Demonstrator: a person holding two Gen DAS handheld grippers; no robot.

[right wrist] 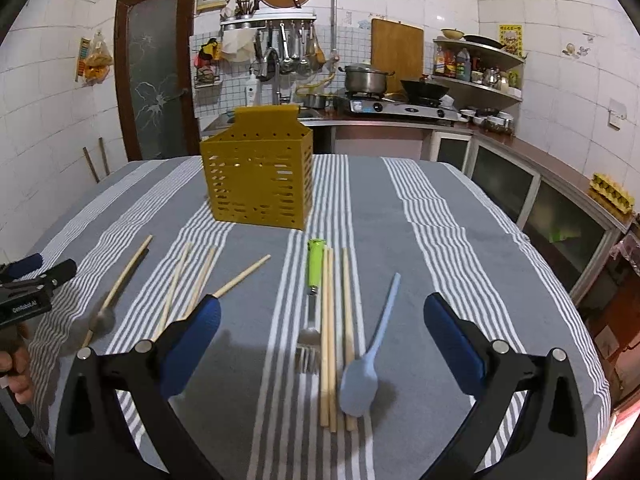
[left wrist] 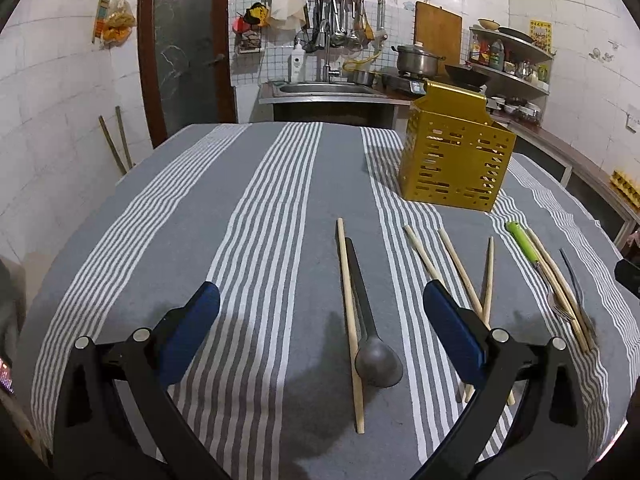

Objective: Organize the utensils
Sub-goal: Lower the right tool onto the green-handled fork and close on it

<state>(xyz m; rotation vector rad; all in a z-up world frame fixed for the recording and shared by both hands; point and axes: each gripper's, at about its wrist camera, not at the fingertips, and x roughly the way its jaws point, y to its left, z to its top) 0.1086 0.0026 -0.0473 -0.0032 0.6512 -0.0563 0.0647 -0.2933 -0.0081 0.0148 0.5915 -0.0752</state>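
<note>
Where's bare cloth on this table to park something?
Free: the left side beyond the dark spoon, and the right side past the light blue spoon. Crowded: the strip in front of the yellow utensil holder, with chopsticks and the green-handled fork.

The right tongs (right wrist: 322, 320) hang wide open above a green-handled fork (right wrist: 312, 304), chopsticks (right wrist: 329, 340) and a blue spoon (right wrist: 362, 376); a yellow utensil holder (right wrist: 258, 178) stands behind on the table (right wrist: 460, 264).
</note>
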